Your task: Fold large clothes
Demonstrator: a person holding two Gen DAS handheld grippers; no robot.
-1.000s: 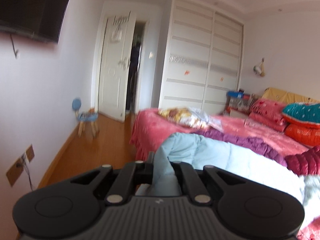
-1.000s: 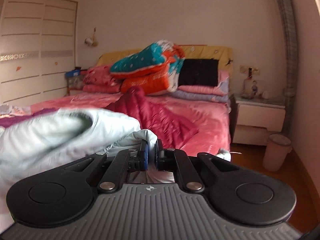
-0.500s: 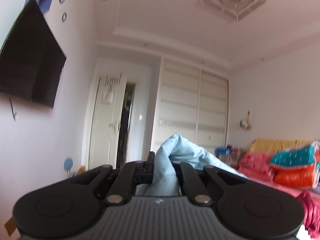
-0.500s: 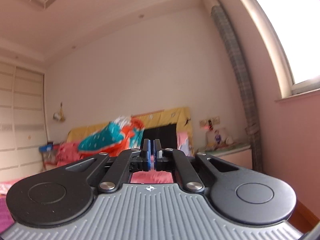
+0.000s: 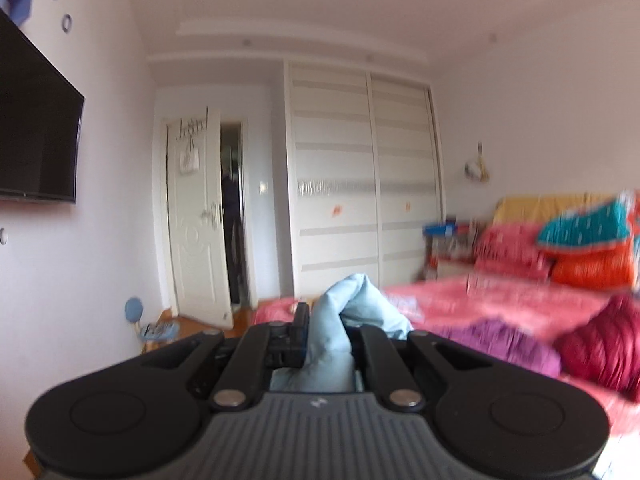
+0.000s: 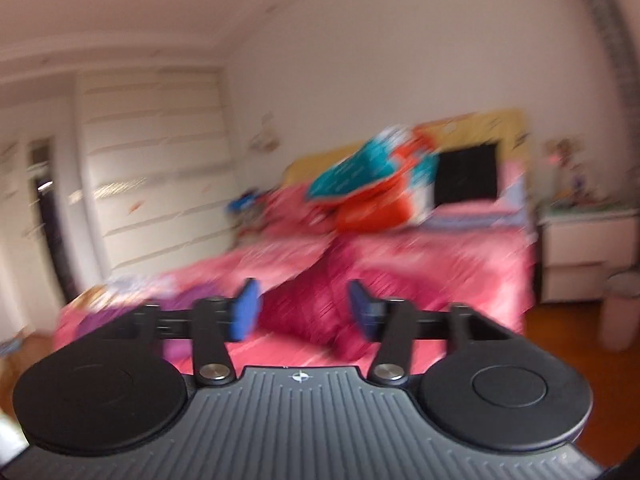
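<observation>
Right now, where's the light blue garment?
Left wrist view: light blue garment is pinched in the shut left gripper, raised before the pink bed.

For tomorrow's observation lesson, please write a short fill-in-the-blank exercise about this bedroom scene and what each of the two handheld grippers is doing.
1. The left gripper is shut on a fold of light ____ cloth.
2. The right gripper has just been opening, and between its blue pads there is ____.
3. The dark red quilted garment lies on the ____ bedspread.
4. The television hangs on the ____.

Missing words: blue; nothing; pink; wall
</observation>
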